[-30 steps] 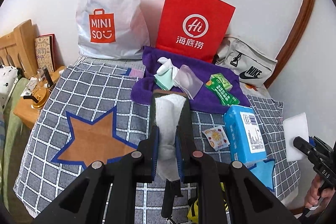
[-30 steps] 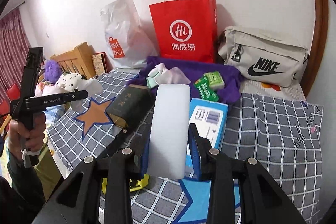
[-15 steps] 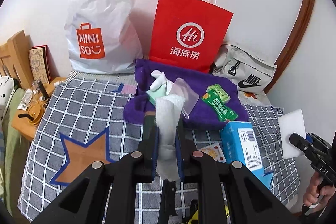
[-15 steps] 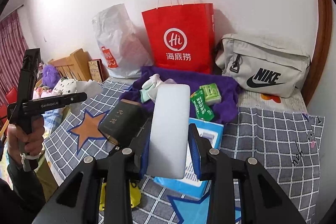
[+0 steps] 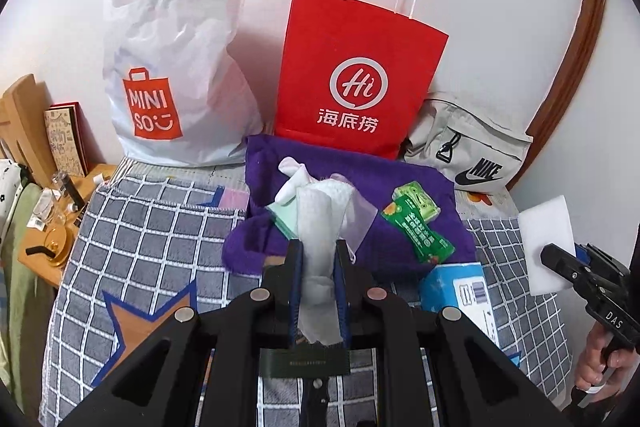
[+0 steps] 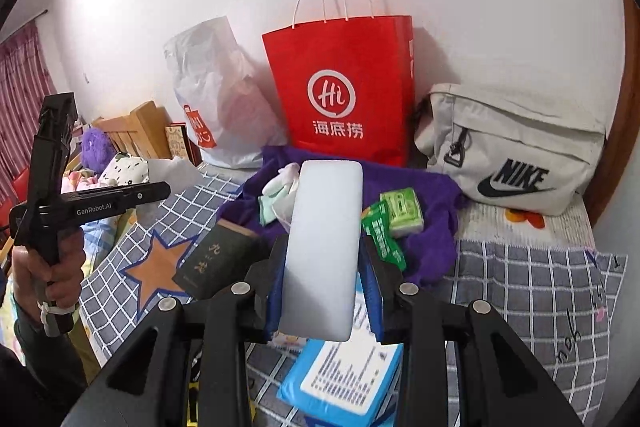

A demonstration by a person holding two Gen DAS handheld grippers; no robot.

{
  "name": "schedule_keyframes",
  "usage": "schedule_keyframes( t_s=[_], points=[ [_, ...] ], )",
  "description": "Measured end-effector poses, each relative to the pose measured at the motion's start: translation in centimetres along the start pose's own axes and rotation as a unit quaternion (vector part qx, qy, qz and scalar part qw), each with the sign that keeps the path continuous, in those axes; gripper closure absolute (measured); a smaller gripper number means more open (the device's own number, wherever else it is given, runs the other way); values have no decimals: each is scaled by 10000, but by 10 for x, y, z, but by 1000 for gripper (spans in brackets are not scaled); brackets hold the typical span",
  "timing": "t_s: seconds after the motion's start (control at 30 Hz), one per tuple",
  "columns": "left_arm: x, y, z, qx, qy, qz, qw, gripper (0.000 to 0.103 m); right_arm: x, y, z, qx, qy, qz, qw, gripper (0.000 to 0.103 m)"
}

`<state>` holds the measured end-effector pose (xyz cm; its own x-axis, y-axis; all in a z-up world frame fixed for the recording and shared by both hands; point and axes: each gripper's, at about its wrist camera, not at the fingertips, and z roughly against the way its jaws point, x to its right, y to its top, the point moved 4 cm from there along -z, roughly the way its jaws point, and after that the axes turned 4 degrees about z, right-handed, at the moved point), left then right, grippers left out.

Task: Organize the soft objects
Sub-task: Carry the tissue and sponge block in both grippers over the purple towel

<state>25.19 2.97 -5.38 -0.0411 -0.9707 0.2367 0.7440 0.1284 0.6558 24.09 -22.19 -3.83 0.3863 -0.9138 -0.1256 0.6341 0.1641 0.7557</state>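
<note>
A white cloth (image 5: 320, 227), clamped in the left gripper (image 5: 318, 267), and a white sponge (image 6: 324, 247), pinched in the right gripper (image 6: 324, 291), hang above the bed's near edge (image 5: 160, 227), where the limp cloth could slip from its narrow grip.
</note>
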Motion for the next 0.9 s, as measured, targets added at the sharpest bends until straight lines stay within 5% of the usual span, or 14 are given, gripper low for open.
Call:
schedule_keyframes(
  t_s=[0.9],
  points=[
    [4,70,-82,-97,-24,141,9999,88,36,74,-79,293,-135,-6,9995,69]
  ],
)
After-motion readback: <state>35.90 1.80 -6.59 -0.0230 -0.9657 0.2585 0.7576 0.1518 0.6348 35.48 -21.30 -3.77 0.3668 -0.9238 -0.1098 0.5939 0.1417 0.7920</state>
